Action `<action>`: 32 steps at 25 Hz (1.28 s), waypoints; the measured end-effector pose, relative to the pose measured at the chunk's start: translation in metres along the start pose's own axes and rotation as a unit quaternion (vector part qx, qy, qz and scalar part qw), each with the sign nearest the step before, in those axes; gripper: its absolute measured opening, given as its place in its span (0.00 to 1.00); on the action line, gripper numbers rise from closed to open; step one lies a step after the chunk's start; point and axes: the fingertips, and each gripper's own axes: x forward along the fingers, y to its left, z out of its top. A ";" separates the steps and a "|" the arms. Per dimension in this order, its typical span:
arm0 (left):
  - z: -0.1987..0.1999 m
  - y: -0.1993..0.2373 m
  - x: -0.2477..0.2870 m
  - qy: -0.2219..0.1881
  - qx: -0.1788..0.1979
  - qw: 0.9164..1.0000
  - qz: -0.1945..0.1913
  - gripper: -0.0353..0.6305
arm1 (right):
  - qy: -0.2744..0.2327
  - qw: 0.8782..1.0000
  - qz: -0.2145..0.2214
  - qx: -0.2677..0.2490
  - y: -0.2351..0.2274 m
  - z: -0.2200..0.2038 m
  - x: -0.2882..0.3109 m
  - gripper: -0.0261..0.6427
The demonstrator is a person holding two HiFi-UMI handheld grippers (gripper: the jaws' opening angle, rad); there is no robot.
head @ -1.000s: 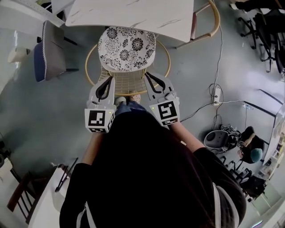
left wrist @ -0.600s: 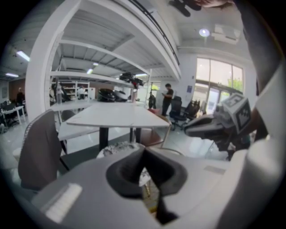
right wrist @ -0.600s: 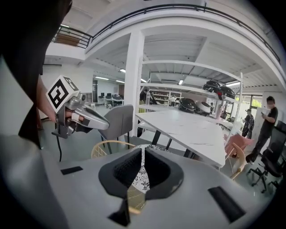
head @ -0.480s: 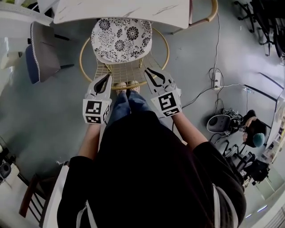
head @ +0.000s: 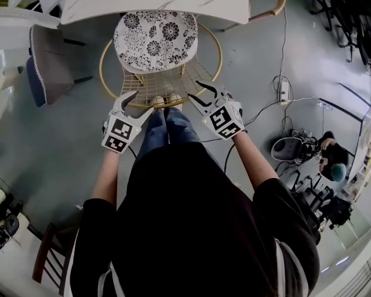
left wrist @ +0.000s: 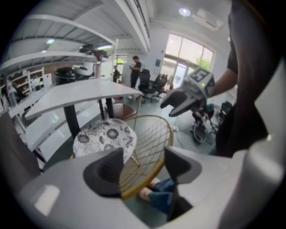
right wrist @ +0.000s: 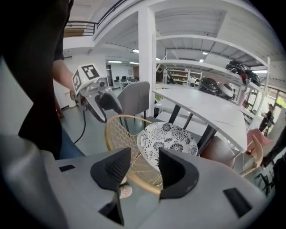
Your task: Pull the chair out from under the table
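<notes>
**Head view.** The chair [head: 155, 40] stands at the table [head: 156, 8]. The far edge of its patterned seat cushion reaches the table edge, and its gold backrest hoop [head: 161, 105] faces the person. The left gripper [head: 139, 103] and the right gripper [head: 200, 91] sit at the near arc of the hoop, one on each side.

**Left gripper view.** The left gripper [left wrist: 143, 167] is released; its jaws have just been opening. The hoop rim [left wrist: 149, 178] runs through the gap between them, close to the left jaw. Neither pad presses on it.

**Right gripper view.** The right gripper [right wrist: 139, 172] is also released, its jaws having just been opening. The hoop rim [right wrist: 139, 182] crosses the gap without contact from either pad. The cushion [right wrist: 167, 138] lies beyond, beside the table [right wrist: 201, 107].

**Step in hand.** This appears to be the approach to grasp; the pull has not started.

**Next move.** Likely requirement: seat both grippers over the rim, clench both firmly, then draw back evenly so the chair does not swing.

**Containers.** None are visible in these views.
</notes>
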 end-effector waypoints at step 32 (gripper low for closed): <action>-0.123 0.029 0.063 0.356 0.423 0.833 0.027 0.09 | 0.341 0.811 0.005 -0.476 -0.005 -0.119 0.075 0.09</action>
